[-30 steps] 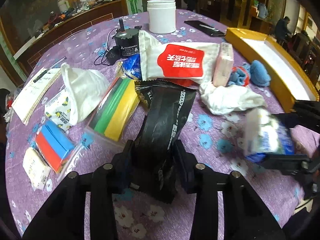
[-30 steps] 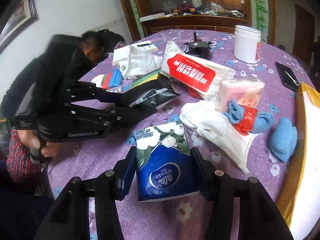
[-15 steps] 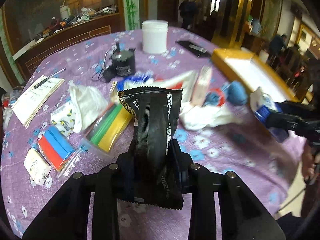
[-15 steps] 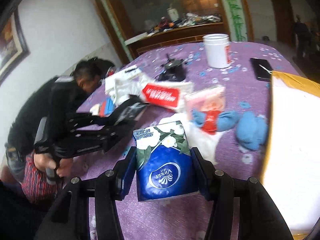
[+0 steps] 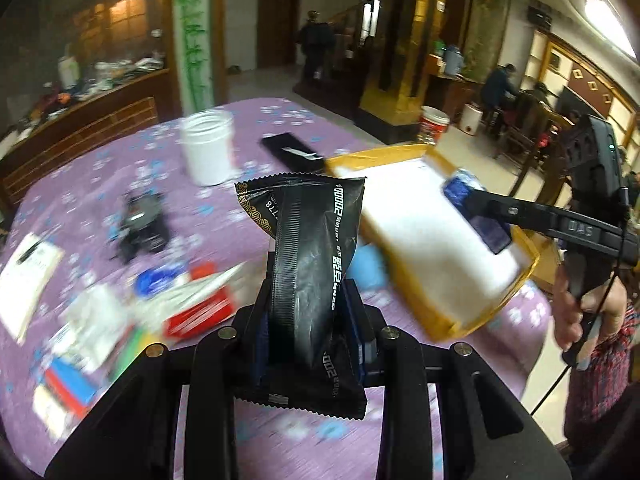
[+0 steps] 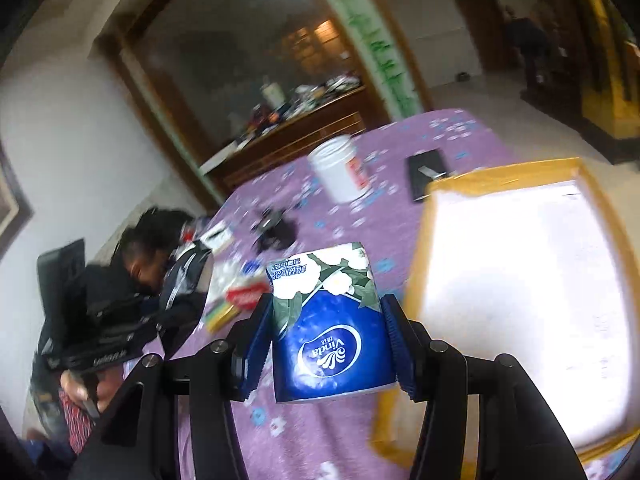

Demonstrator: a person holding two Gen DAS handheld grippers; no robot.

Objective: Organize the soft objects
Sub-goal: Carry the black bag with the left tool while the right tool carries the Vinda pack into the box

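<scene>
My left gripper is shut on a black foil pouch and holds it upright above the purple table, left of the yellow-rimmed white tray. My right gripper is shut on a blue Vinda tissue pack, held in the air at the tray's left rim. In the left wrist view the right gripper and its pack hover over the tray. In the right wrist view the left gripper with the pouch is at the left.
Blurred soft items lie on the table at the left: a red-and-white packet, coloured bags, something blue. A white jar, a black phone, a black device and papers stand farther back.
Both grippers have lifted their loads off the table and swung right toward the tray. The tissue pack is now over the tray; the pouch is raised beside it.
</scene>
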